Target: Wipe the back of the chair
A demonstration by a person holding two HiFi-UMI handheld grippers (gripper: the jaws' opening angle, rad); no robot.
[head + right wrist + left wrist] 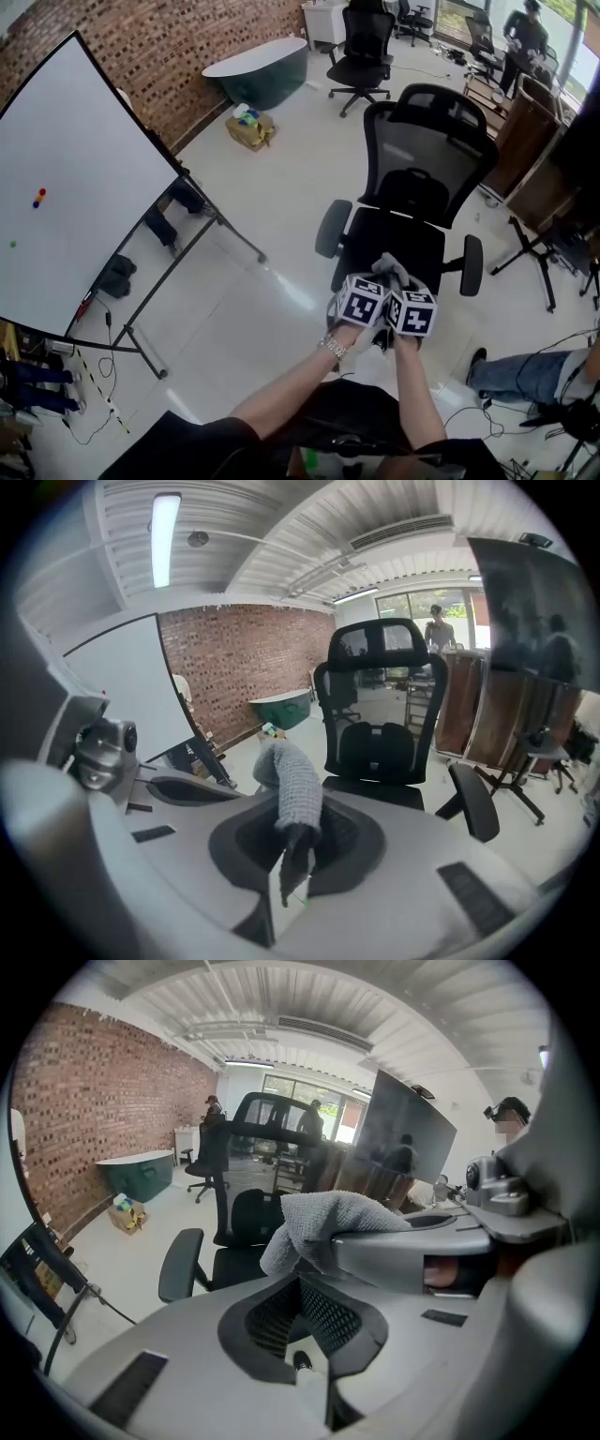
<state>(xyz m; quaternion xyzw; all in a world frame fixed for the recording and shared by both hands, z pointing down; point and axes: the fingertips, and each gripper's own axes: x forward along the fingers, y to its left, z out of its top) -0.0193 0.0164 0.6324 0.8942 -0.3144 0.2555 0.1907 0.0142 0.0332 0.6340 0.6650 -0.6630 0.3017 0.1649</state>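
A black mesh office chair (427, 150) stands ahead and faces me, so I see the front of its back; it also shows as the chair (246, 1199) and the chair (380, 705). Both grippers are held close together over the front edge of its seat. My right gripper (401, 286) (291, 874) is shut on a grey cloth (292, 785), which sticks up out of its jaws. That cloth (328, 1222) (390, 270) hangs just in front of my left gripper (367, 281) (314, 1363), which is shut with nothing in it.
A whiteboard on a stand (66, 187) fills the left. Further back are a second office chair (366, 47), a green tub-like table (258, 66) and a cardboard box (250, 127). At the right are a wooden cabinet (525, 141), a tripod stand (539, 253) and a person's leg (516, 375).
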